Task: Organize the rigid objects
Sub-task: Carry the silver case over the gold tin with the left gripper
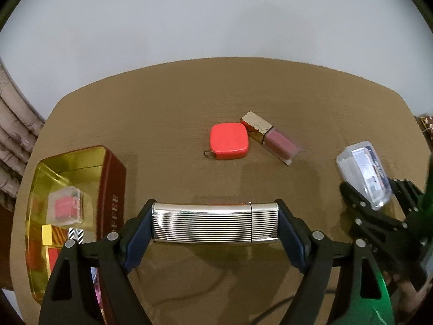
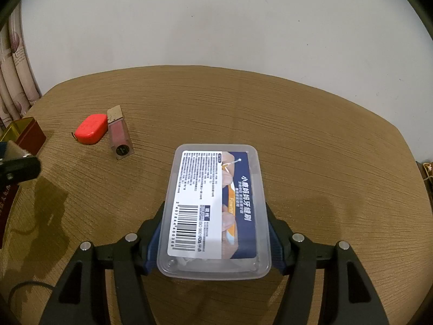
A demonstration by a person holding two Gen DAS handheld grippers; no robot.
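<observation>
Red tape measure (image 1: pixel 229 140) touches lip gloss (image 1: pixel 270 138) on table (image 1: pixel 338 103).

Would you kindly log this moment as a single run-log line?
left gripper: shut on silver case | right gripper: shut on clear plastic box | on table: red tape measure, lip gloss | tin: open

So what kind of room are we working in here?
Probably a home room: a small wood-grain table against a plain wall, a patterned curtain on the left, and household bits such as a lip gloss.
</observation>
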